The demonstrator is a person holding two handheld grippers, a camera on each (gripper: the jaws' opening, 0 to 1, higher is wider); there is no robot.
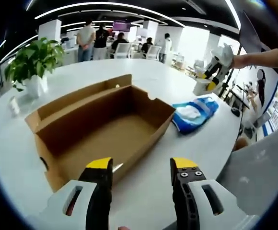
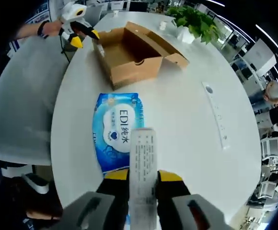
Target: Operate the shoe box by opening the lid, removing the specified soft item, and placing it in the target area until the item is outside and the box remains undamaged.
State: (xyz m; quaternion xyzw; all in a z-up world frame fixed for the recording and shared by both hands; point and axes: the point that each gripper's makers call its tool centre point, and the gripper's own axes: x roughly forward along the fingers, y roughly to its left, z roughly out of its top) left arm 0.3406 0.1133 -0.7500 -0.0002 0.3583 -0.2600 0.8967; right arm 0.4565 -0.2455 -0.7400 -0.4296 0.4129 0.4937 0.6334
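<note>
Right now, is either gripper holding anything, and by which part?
The right gripper is shut on the near end of a white printed strip, above the blue wipes pack. The left gripper is open, holding nothing.

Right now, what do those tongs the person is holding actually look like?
The left tongs have two black jaws with yellow tips on pale grey bodies; one jaw carries small screws. The right tongs are built alike: yellow tips, black jaws, grey bodies. In the right gripper view, the arm behind the left tongs wears a dark wristband.
</note>
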